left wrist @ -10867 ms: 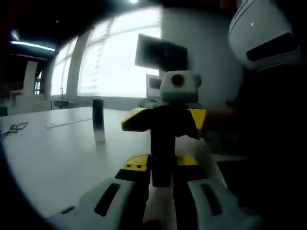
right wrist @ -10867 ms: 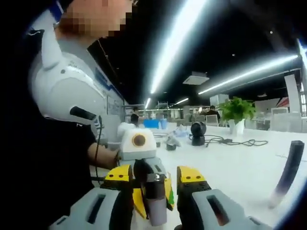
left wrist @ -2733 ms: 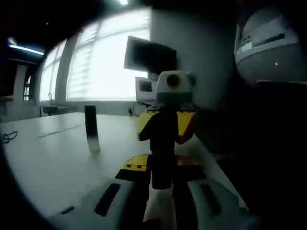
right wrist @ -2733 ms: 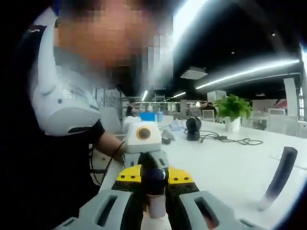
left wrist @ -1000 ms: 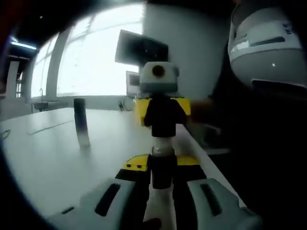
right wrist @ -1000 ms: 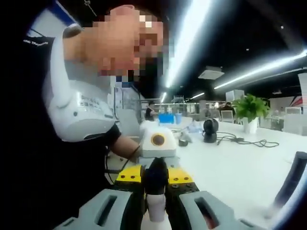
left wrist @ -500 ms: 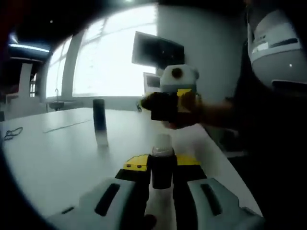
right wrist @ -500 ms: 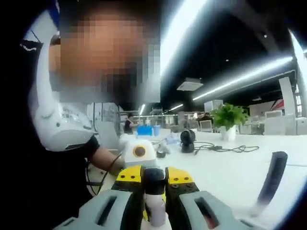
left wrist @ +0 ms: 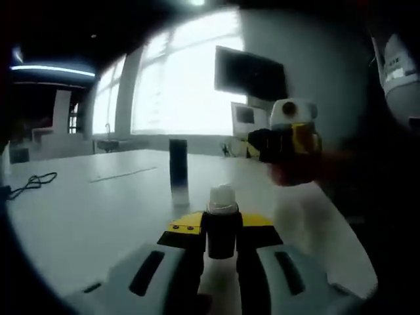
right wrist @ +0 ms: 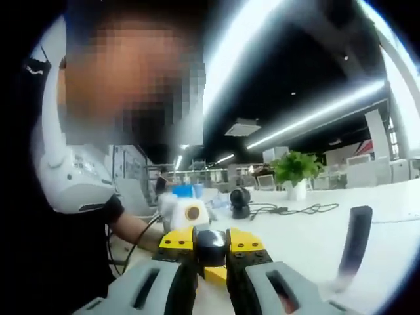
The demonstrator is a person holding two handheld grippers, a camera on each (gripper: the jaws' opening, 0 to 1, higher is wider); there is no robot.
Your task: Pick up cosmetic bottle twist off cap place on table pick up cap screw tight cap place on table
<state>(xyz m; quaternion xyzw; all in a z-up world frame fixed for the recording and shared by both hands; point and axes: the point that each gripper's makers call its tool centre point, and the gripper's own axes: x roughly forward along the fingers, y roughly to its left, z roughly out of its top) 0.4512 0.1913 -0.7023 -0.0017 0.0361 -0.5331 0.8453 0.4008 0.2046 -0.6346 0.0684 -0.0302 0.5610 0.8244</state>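
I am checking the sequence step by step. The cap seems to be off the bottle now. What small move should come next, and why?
Probably lower the right gripper to the table and set the cap down. Its jaws hold the dark cap apart from the bottle, whose pale neck stands bare in the left gripper. The task puts the cap on the table next.

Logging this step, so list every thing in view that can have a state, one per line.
cosmetic bottle: uncapped, bare neck showing, clamped upright in the left gripper.
cap: off the bottle, clamped in the right gripper.
dark tube: standing upright on the white table, untouched.
black cable: lying loose on the table.
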